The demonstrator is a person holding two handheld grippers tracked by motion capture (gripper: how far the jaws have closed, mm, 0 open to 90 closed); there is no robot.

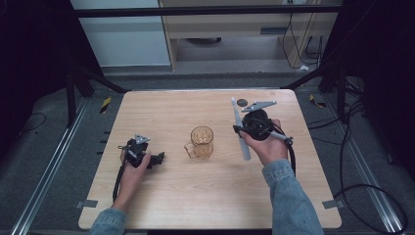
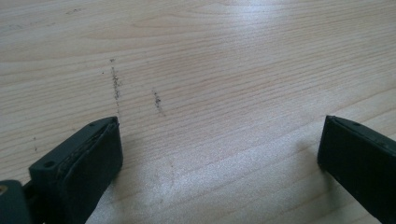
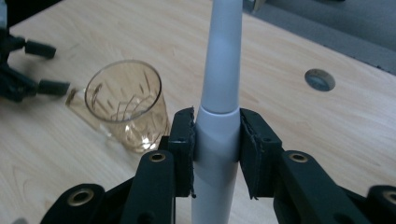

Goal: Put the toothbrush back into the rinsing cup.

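Your right gripper (image 3: 217, 149) had its jaws clenched on the grey stick (image 3: 219, 84), held off the surface (image 1: 195, 196) just right of the glass mug (image 1: 201, 142), while your left gripper (image 1: 156, 159) rested released on the wood, well left of the mug

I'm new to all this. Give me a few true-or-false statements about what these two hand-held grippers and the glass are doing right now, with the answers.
1. The right hand-held gripper clamps a white electric-toothbrush-like handle. True.
2. The amber glass mug lies on its side. False: it stands upright on the wooden table.
3. The left hand-held gripper is open with nothing between its jaws. True.
4. The white handle already stands inside the mug. False: it is held to the mug's right, outside it.
5. The left hand-held gripper grips the mug's handle. False: it sits apart, to the mug's left.
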